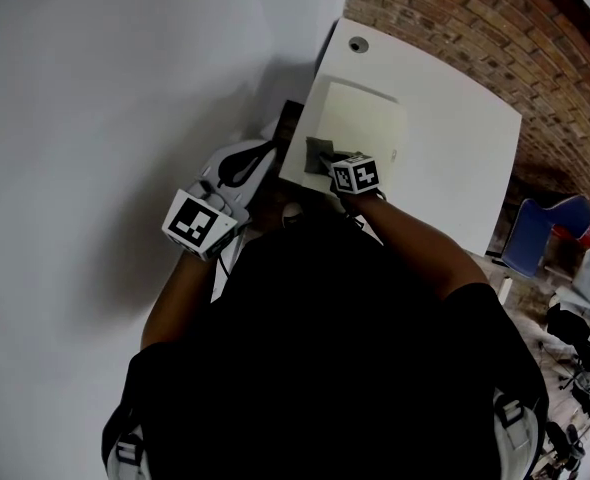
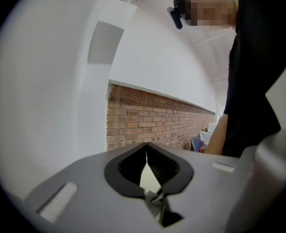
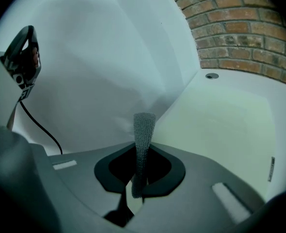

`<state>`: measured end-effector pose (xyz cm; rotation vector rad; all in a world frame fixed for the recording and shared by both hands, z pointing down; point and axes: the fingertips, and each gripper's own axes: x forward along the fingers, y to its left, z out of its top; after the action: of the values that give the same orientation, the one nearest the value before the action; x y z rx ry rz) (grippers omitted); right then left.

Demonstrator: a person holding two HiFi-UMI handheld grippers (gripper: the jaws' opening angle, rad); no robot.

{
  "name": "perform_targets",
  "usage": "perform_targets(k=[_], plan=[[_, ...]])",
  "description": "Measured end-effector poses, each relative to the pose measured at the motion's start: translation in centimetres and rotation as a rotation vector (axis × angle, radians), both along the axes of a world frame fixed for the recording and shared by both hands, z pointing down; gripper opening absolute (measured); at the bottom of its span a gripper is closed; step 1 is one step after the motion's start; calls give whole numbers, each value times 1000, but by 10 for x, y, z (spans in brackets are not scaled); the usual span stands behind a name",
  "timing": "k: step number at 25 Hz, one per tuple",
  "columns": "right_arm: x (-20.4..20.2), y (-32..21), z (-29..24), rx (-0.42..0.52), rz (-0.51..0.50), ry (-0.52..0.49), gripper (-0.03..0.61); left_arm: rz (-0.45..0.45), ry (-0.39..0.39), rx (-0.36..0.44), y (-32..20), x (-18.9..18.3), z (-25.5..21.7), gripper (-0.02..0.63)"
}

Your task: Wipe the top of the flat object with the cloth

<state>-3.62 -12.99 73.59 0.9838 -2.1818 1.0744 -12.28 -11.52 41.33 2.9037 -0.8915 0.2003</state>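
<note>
Apparently early in the wipe: right tongs [image 3: 142, 147] clamp the cloth [image 3: 144, 123] over the flat object [image 3: 220, 130] near the tabletop's [image 1: 455, 118] near edge, left tongs [image 2: 147, 147] closed, empty.

A person [image 1: 355, 368] is wearing a black short-sleeved shirt, with pale strap buckles [image 1: 125, 450] showing at the shoulders. The left gripper [image 2: 147, 154] and right gripper [image 3: 143, 164] are showing grey bodies and black ribbed pads [image 2: 163, 167]. Each is carrying a white cube [image 1: 203, 223] printed with black square markers. A thin black cable [image 3: 37, 122] is trailing from the left one.
</note>
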Motion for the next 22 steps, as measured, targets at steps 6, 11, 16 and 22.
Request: perform_targets(k=[6,11,16,22], plan=[[10,-1,8,-5,27,29,11,14,-3,-2,-4,-2,2,2],[26,5,14,-11,48,53,11,32,7,2,-7,3,0,2],[47,13,20,-12,73,89,11,58,12,18,-7,4,4,2],[79,20,24,-18,122,119,11,92,22,19,-8,21,0,2]])
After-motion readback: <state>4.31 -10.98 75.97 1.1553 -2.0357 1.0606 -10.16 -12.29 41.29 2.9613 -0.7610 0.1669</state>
